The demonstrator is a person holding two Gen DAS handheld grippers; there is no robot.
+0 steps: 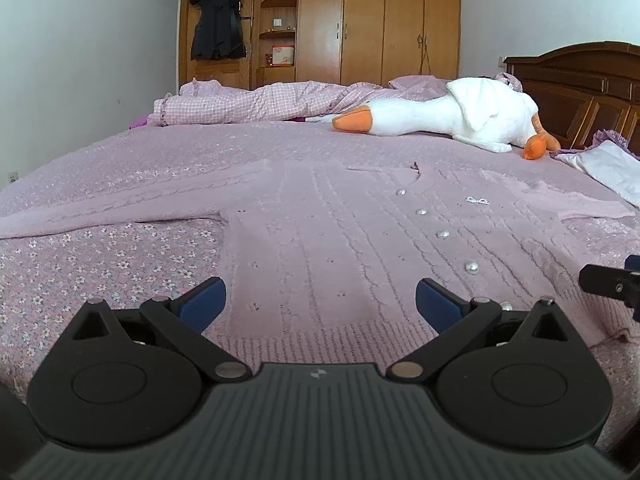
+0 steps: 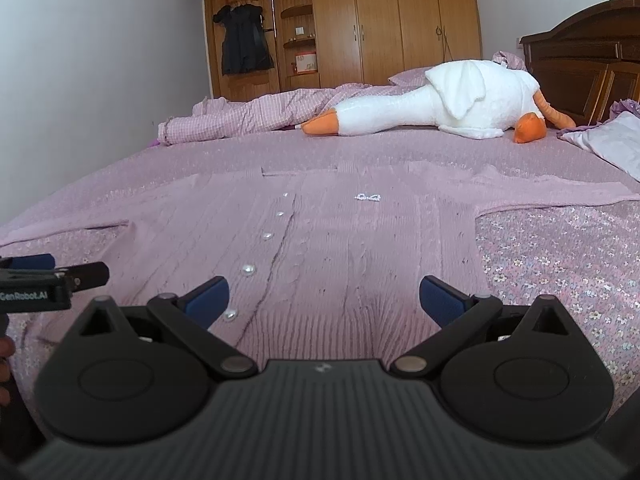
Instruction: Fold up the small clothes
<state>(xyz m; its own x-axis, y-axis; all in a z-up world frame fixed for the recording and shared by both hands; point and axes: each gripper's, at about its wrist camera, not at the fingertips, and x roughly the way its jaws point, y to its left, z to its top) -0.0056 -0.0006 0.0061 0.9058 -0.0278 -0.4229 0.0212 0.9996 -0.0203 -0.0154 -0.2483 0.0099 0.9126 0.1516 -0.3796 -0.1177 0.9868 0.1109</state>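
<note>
Cardigan (image 1: 340,232) lies flat on bedspread (image 1: 100,264); both grippers' fingers (image 2: 208,300) spread.

Black left gripper (image 1: 321,300), right gripper (image 2: 324,298) (blue pads (image 1: 204,300)), silver pivots.

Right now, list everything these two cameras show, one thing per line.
cardigan: one, pink cable knit, spread flat on the bed, sleeves out to both sides
pearl buttons: a row down the cardigan front, pale and shiny
brooch: one, silvery, on the cardigan chest
bedspread: one, pink floral, under the cardigan
goose plush: one, white with orange beak and feet, lying at the far side
quilt: one, pink check, bunched along the far edge
pillow: one, pale, far right
headboard: one, dark wood, right
wardrobe: one, light wood, back wall
black garment: one, hanging on the wardrobe
left tool: open, over the hem
right tool: open, over the hem
</note>
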